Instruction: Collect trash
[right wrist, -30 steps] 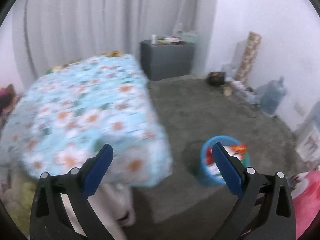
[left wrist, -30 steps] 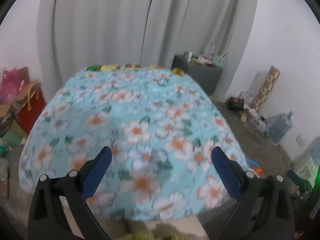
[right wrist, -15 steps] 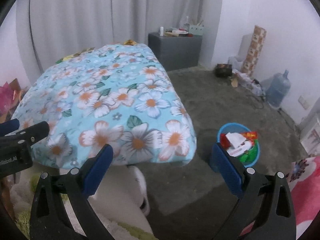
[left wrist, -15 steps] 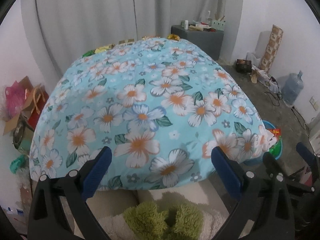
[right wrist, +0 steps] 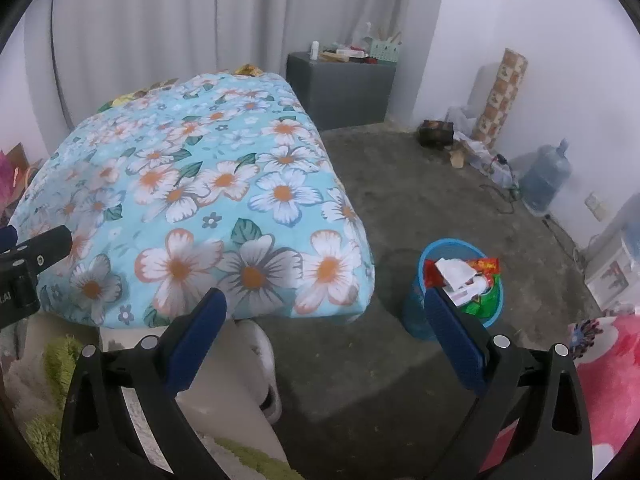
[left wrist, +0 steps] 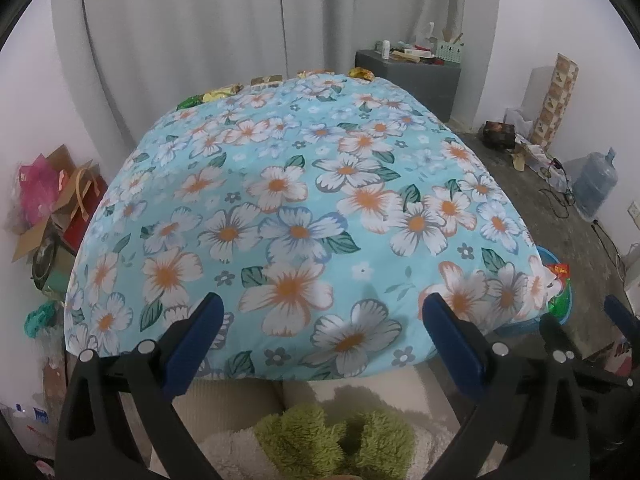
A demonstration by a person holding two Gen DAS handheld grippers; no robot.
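A table under a blue floral cloth fills both views. Several snack wrappers lie along its far edge, one yellow wrapper at the far right corner. A blue bin stuffed with red, white and green wrappers stands on the floor right of the table. My left gripper hangs open at the table's near edge, nothing between its fingers. My right gripper is open too, empty, near the table's front right corner and left of the bin.
A grey cabinet with small items stands at the back wall. A water jug, a patterned roll and cables lie by the right wall. Bags and cardboard pile up left of the table. Green fuzzy slippers show below.
Both grippers have pulled back and risen, so more of the tabletop and the bin come into view. Both stayed open and empty.
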